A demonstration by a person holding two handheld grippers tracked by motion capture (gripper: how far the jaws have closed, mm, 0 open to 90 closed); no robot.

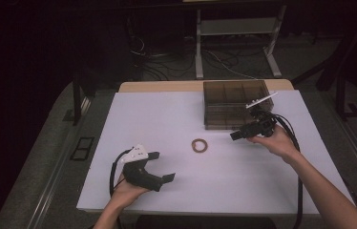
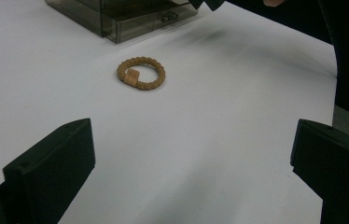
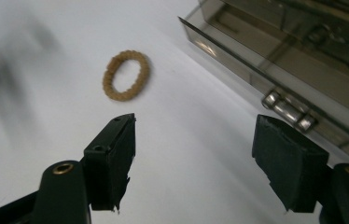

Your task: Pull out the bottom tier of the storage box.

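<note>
One braided tan ring (image 1: 200, 145) lies flat mid-table on the white top (image 1: 176, 119), nothing touching it. Smoky plastic drawer box (image 1: 236, 103) sits just behind to the right. Right gripper (image 1: 237, 135) hangs near the box front, jaws wide, empty. Left gripper (image 1: 162, 166) sits nearer the person, also wide open.

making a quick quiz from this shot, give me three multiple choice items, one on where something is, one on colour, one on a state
1. Where does the braided ring lie?
A. inside the box
B. on the white table, in front of the box
C. in the left tool

2. What colour is the ring?
A. tan-brown
B. blue
C. white

3. How do the jaws of the right tool stand?
A. shut on the ring
B. shut on the drawer handle
C. open, holding nothing

Answers:
1 B: it lies flat on the table, apart from the smoky clear drawer box.
2 A: both gripper views show it tan.
3 C: bare table shows between the jaws.
</note>
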